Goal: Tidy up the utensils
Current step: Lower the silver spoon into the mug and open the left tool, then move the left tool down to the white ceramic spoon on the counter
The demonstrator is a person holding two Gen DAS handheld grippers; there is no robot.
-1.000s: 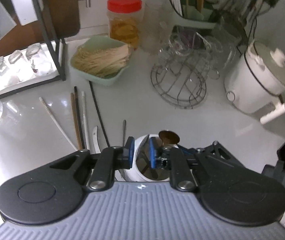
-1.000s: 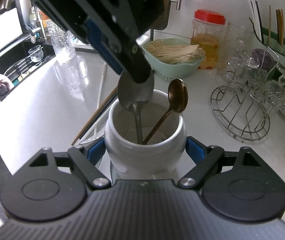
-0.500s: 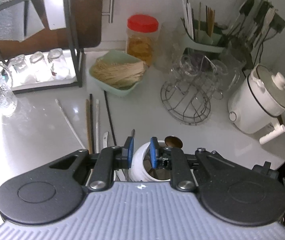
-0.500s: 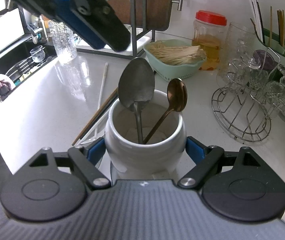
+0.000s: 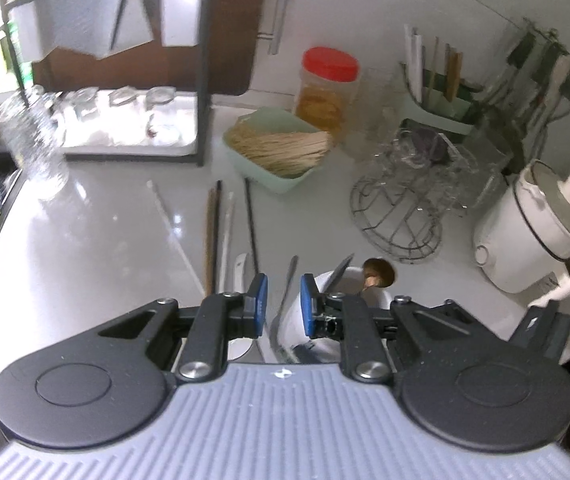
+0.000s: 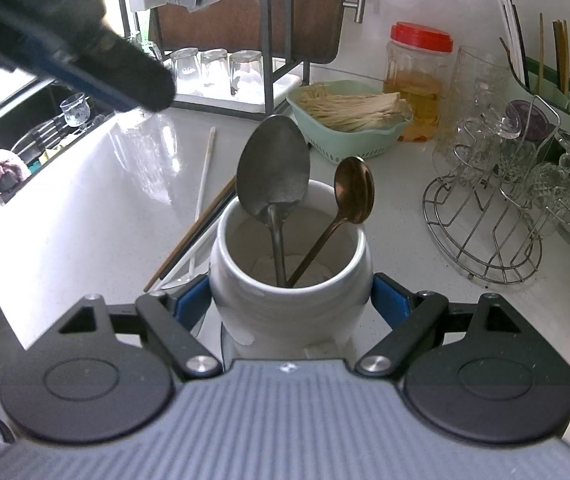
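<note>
White ceramic jar point(image 6: 289, 280) sits clamped in my right gripper point(image 6: 291, 300); my left gripper point(image 5: 282, 304), narrow and empty, could knock its tall grey metal spoon point(image 6: 273, 172) reaching for chopsticks point(image 5: 213, 236) ahead.

Right gripper point(image 6: 291, 304) is angling downward, its blue-padded fingers point(image 6: 189, 306) pressing on either side of a white jar point(image 6: 291, 300) — a firm clamp. Left gripper point(image 5: 281, 304) is hovering higher, also tilting down, its fingers point(image 5: 259, 300) standing a narrow gap apart, gripping nothing.
</note>
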